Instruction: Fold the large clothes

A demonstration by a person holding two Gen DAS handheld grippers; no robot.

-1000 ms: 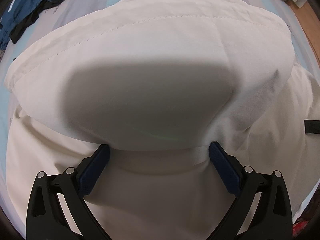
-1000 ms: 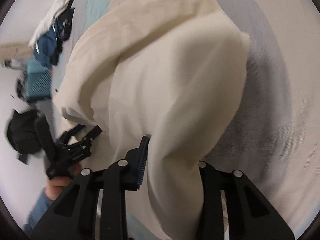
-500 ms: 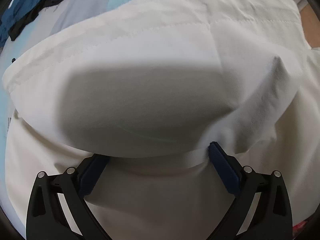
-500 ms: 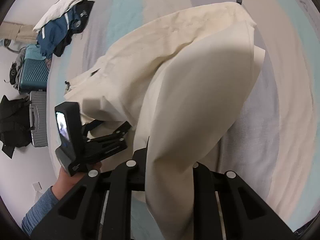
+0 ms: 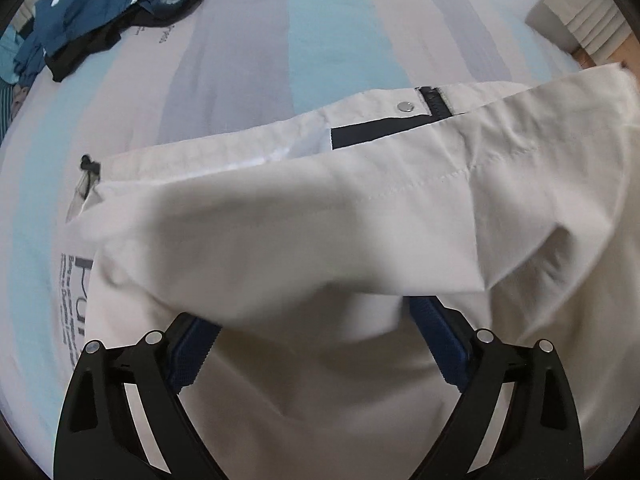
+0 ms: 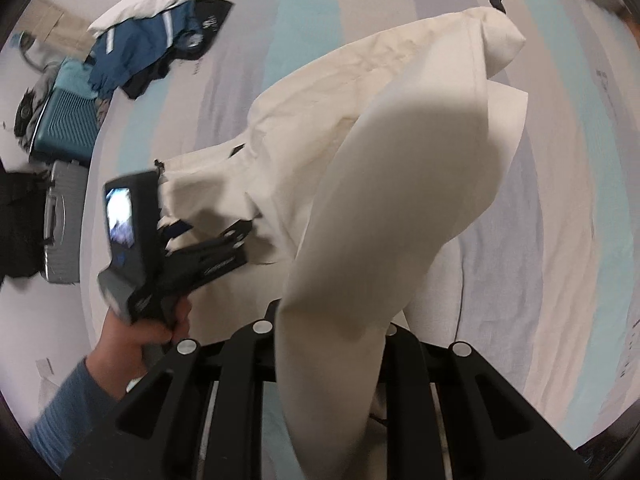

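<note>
The cream jacket point(image 5: 400, 216) lies on the striped bed point(image 5: 260, 40), and its far hem with snap and zipper now shows, where a second ago a raised fold filled the left view. So the lifted half has dropped lower and is being carried across. The left gripper point(image 5: 316, 320) has its fingers spread wide, with cloth draped over them. The right gripper point(image 6: 332, 316) pinches a hanging fold, fingers close together. The fold looks partway done; the carried edge has yet to be laid flat.
</note>
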